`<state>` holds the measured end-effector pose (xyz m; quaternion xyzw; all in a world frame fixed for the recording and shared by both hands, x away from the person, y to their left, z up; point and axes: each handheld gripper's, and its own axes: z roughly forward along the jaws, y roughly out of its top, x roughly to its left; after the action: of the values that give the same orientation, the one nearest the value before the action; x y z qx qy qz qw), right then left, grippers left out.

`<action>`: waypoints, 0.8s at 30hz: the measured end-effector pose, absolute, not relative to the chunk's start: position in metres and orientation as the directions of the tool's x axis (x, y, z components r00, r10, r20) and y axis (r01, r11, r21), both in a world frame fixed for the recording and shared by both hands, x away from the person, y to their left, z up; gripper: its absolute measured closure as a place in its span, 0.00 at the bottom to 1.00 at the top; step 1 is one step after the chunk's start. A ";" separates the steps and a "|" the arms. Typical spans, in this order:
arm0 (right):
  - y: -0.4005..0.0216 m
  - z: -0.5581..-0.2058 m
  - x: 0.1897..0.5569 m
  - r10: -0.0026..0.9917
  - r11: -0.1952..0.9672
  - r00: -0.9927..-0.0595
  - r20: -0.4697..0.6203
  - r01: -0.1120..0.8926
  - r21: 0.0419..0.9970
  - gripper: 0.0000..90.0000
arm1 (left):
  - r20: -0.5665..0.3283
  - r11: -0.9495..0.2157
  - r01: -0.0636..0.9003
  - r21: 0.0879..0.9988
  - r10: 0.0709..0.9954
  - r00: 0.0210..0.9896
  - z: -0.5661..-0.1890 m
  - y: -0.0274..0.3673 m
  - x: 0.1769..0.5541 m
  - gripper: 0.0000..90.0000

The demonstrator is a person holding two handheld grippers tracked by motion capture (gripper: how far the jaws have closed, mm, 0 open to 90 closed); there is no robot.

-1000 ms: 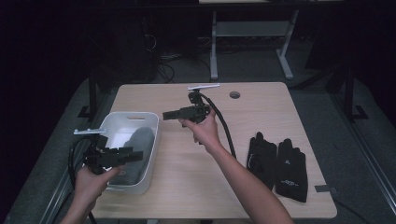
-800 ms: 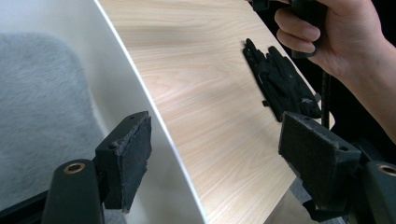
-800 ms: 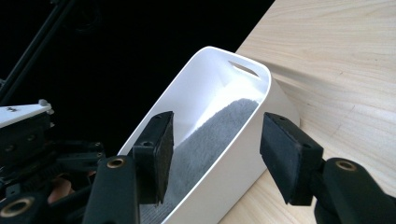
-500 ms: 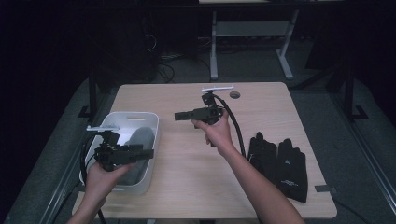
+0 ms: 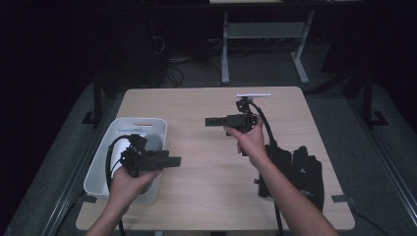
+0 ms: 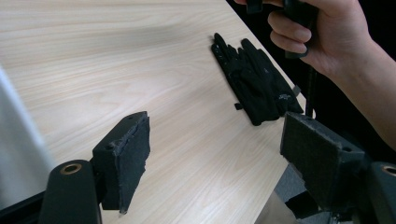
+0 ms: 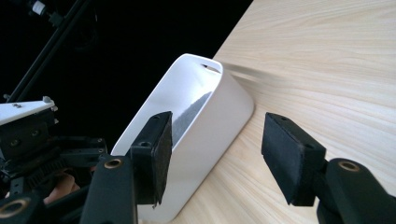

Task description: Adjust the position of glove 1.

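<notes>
Gloves (image 5: 295, 172), black and laid side by side, are seen at the right part of the surface (image 5: 206, 196), near its right edge; in the left gripper view they (image 6: 254, 77) lie flat on the pale wood with their fingers pointing away from the camera. A white bin (image 5: 123, 157) is set at the left edge of the surface, and something grey is seen inside it, though what it is cannot be told.

The left tongs (image 5: 174, 161) are held level just beside the bin's right wall, pointed toward the right side of the surface. Their jaws are spread wide, and nothing is caught between them; bare wood is seen through the gap (image 6: 215, 154). The right tongs (image 5: 210, 121) are held above the middle of the surface, well apart from the gloves, and are pointed toward the bin. Their jaws are likewise parted with nothing between them, and the bin (image 7: 201, 126) is framed beyond them in the right gripper view. A cable is trailed from the right tongs down over the gloves toward the near edge.
</notes>
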<state>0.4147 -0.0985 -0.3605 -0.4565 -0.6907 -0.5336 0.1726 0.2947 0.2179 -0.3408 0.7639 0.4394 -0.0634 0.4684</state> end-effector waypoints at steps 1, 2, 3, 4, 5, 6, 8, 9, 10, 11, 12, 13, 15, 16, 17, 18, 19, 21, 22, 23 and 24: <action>-0.107 -0.361 0.413 0.451 0.005 -0.519 0.726 0.815 0.579 0.47 | -0.510 -0.182 0.728 0.661 0.603 0.613 -0.341 0.212 0.296 0.26; -0.107 -0.361 0.413 0.451 0.005 -0.519 0.726 0.815 0.579 0.47 | -0.510 -0.182 0.728 0.661 0.603 0.613 -0.341 0.212 0.296 0.26; -0.114 -0.361 0.411 0.457 -0.004 -0.514 0.726 0.815 0.580 0.47 | -0.511 -0.187 0.727 0.661 0.596 0.619 -0.342 0.206 0.297 0.26; -0.117 -0.361 0.410 0.463 -0.005 -0.510 0.724 0.816 0.578 0.47 | -0.508 -0.197 0.724 0.661 0.592 0.625 -0.342 0.203 0.297 0.26; -0.121 -0.361 0.409 0.467 -0.007 -0.511 0.722 0.814 0.581 0.47 | -0.509 -0.199 0.723 0.661 0.589 0.627 -0.343 0.200 0.298 0.26; -0.124 -0.361 0.408 0.469 -0.011 -0.509 0.722 0.814 0.581 0.47 | -0.510 -0.202 0.722 0.661 0.585 0.631 -0.343 0.197 0.298 0.26; -0.130 -0.362 0.405 0.477 -0.015 -0.507 0.718 0.812 0.583 0.47 | -0.508 -0.206 0.718 0.665 0.580 0.637 -0.343 0.192 0.298 0.26; -0.133 -0.362 0.404 0.481 -0.013 -0.506 0.716 0.812 0.583 0.47 | -0.506 -0.210 0.715 0.667 0.577 0.641 -0.344 0.190 0.298 0.26; -0.133 -0.362 0.404 0.481 -0.013 -0.506 0.716 0.812 0.583 0.47 | -0.506 -0.210 0.715 0.667 0.577 0.641 -0.344 0.190 0.298 0.26; -0.139 -0.361 0.402 0.487 -0.017 -0.502 0.715 0.813 0.582 0.47 | -0.506 -0.214 0.713 0.667 0.572 0.645 -0.345 0.185 0.298 0.26; -0.142 -0.361 0.401 0.487 -0.019 -0.503 0.714 0.811 0.585 0.47 | -0.505 -0.215 0.711 0.669 0.570 0.648 -0.345 0.182 0.298 0.26; -0.145 -0.361 0.400 0.491 -0.019 -0.500 0.713 0.812 0.583 0.47 | -0.507 -0.217 0.712 0.667 0.568 0.648 -0.346 0.180 0.298 0.26; -0.151 -0.361 0.398 0.497 -0.022 -0.500 0.709 0.810 0.586 0.47 | -0.510 -0.219 0.711 0.668 0.561 0.652 -0.346 0.175 0.298 0.26; -0.153 -0.361 0.397 0.500 -0.025 -0.494 0.711 0.812 0.583 0.47 | -0.511 -0.219 0.710 0.669 0.559 0.654 -0.346 0.173 0.298 0.26; -0.156 -0.361 0.396 0.502 -0.025 -0.492 0.711 0.814 0.580 0.47 | -0.512 -0.220 0.710 0.669 0.556 0.655 -0.346 0.171 0.298 0.26; -0.156 -0.361 0.396 0.502 -0.025 -0.492 0.711 0.814 0.580 0.47 | -0.512 -0.220 0.710 0.669 0.556 0.655 -0.346 0.171 0.298 0.26; -0.162 -0.361 0.394 0.511 -0.027 -0.489 0.707 0.813 0.582 0.47 | -0.513 -0.223 0.708 0.670 0.551 0.658 -0.346 0.166 0.298 0.26; -0.168 -0.361 0.392 0.516 -0.030 -0.488 0.704 0.811 0.584 0.47 | -0.508 -0.227 0.704 0.673 0.549 0.663 -0.346 0.165 0.298 0.26; -0.168 -0.361 0.392 0.516 -0.030 -0.488 0.704 0.811 0.584 0.47 | -0.511 -0.229 0.705 0.671 0.547 0.663 -0.347 0.162 0.298 0.26; -0.174 -0.361 0.390 0.520 -0.040 -0.481 0.706 0.812 0.583 0.46 | -0.511 -0.237 0.703 0.670 0.540 0.669 -0.348 0.158 0.298 0.26; -0.178 -0.361 0.389 0.523 -0.041 -0.481 0.703 0.810 0.585 0.46 | -0.508 -0.244 0.701 0.670 0.538 0.673 -0.349 0.155 0.299 0.26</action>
<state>0.3893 -0.1776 -0.3614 -0.4909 -0.6792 -0.5285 0.1357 0.2989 0.1555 -0.3485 0.7839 0.3950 -0.0866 0.4711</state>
